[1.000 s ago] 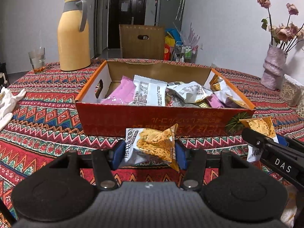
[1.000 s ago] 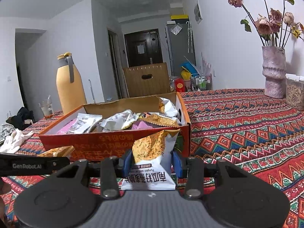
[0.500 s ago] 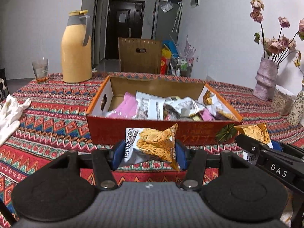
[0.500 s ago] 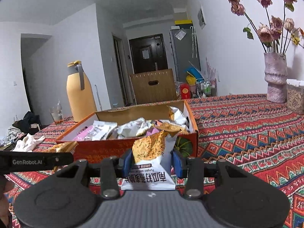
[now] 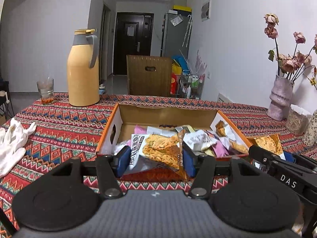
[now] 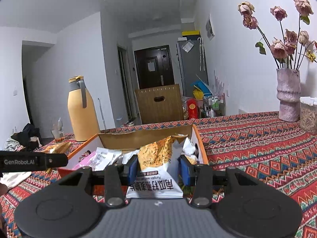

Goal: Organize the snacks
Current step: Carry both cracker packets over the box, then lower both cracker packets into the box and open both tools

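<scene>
My left gripper is shut on a silver and orange snack packet, held just above the near wall of the red cardboard box. The box holds several loose packets. My right gripper is shut on a white and orange snack packet, raised over the box's right end. In the left wrist view the right gripper shows at the right edge with its packet. The left gripper's arm crosses the right wrist view at the left.
A yellow thermos jug and a glass stand at the back left of the patterned tablecloth. A white cloth lies at the left. A vase of dried roses and a jar stand at the right. A wooden chair is behind the table.
Both grippers have risen with their packets. The box now sits lower in both views and more of its inside shows. Neither grip has changed.
</scene>
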{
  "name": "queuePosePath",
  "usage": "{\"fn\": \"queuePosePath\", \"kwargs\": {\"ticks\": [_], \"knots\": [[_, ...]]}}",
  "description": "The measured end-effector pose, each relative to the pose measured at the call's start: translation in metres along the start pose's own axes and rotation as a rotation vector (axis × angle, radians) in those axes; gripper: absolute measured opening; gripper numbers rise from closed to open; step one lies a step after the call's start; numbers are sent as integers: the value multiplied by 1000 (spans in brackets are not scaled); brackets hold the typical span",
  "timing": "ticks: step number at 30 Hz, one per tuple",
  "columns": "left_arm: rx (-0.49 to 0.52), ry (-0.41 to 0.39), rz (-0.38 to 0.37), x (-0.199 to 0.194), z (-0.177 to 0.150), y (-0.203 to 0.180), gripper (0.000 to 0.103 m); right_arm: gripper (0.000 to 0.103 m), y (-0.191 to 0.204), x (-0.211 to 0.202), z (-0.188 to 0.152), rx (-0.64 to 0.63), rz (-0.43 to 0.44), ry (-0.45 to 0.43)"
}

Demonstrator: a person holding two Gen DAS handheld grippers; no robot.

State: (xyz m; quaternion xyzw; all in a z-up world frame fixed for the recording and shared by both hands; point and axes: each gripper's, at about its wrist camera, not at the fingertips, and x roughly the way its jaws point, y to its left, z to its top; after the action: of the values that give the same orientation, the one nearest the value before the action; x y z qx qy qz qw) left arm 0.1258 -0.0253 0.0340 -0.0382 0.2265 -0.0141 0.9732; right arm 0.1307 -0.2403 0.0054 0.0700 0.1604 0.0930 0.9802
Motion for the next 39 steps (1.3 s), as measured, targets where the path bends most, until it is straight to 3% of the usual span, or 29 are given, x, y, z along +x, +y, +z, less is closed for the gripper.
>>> {"fn": "queuePosePath", "kwargs": {"ticks": [26,33,39], "knots": [[-10,-12,62,79,54,4,57,43,-1,88,55,-41,15,-22],[-19,-12,78,111,66,5,57,42,-1,115,60,-38,6,-20],[-49,-7,77,132,56,18,57,43,-5,126,48,-23,5,-32]]}}
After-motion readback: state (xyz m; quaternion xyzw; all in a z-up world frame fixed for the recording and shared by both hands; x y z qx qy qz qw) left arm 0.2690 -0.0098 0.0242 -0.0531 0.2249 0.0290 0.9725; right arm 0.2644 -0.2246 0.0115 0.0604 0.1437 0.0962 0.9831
